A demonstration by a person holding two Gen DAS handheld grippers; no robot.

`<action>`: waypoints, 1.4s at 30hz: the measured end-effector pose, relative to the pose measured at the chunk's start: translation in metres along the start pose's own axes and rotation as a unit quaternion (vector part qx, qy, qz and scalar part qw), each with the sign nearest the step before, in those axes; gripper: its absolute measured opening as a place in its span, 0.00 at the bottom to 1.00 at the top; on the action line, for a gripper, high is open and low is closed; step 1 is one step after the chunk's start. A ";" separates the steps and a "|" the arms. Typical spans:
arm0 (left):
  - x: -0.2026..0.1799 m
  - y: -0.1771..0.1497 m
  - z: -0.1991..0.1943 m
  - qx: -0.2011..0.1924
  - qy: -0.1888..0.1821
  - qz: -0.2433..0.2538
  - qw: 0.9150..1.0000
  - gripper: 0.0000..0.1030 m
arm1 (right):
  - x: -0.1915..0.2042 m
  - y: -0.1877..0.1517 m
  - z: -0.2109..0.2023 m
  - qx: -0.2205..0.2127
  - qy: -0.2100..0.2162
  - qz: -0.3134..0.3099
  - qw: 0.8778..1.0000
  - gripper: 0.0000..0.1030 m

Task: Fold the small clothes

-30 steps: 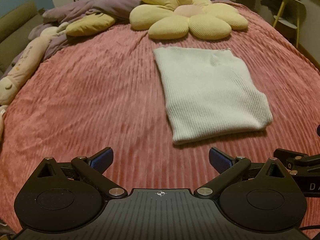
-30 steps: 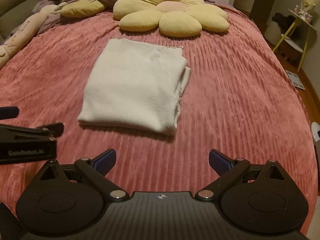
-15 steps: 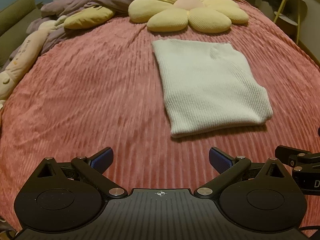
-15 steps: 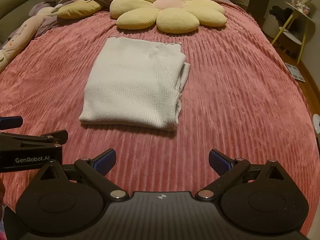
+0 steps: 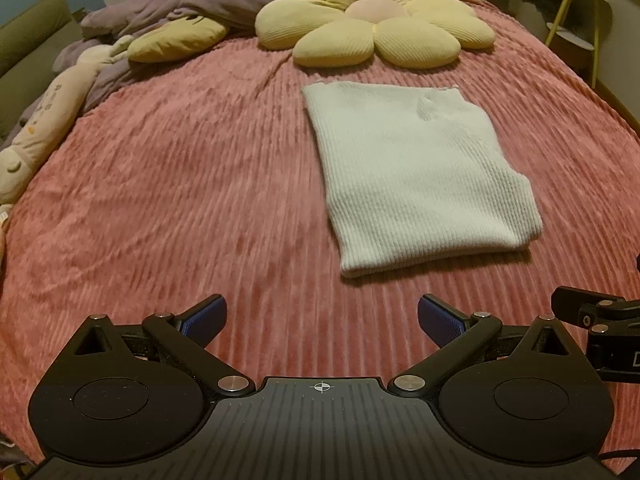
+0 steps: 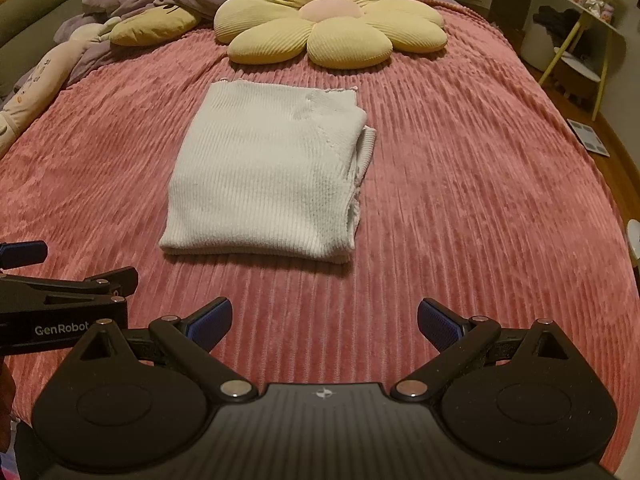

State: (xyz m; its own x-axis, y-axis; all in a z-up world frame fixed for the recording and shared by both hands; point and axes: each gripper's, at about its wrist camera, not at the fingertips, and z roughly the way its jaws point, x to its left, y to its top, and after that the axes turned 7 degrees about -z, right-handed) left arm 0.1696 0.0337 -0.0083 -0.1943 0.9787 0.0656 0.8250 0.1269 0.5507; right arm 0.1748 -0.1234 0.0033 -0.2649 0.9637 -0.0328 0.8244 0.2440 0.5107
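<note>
Your left gripper (image 5: 320, 318) and right gripper (image 6: 324, 318) both hang released, jaws spread wide with nothing between them, above the near part of the pink ribbed bedspread (image 6: 460, 200). The white knit garment (image 6: 264, 172) lies folded flat on the bedspread ahead of you, just short of the yellow flower cushion (image 6: 332, 28), clear of both grippers

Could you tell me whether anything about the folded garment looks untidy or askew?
Slightly: on the white knit garment, lower layers poke out unevenly along its right edge. Otherwise it lies flat on the pink bedspread.
</note>
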 end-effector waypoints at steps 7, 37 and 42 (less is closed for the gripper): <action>0.000 0.000 -0.001 0.001 -0.001 -0.001 1.000 1.00 | -0.003 0.001 -0.001 -0.002 -0.002 0.007 1.000 0.96; -0.002 0.003 -0.002 0.004 -0.003 -0.002 1.000 1.00 | -0.004 0.002 -0.006 -0.006 -0.003 0.011 1.000 0.96; -0.003 0.004 -0.001 0.005 -0.004 -0.001 1.000 1.00 | -0.005 0.003 -0.006 -0.006 -0.001 0.014 1.000 0.96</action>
State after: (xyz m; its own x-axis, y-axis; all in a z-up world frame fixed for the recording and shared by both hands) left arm 0.1724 0.0313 -0.0054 -0.1929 0.9795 0.0580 0.8294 0.1312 0.5430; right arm 0.1758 -0.1279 0.0096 -0.2410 0.9703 -0.0201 0.8252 0.2158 0.5220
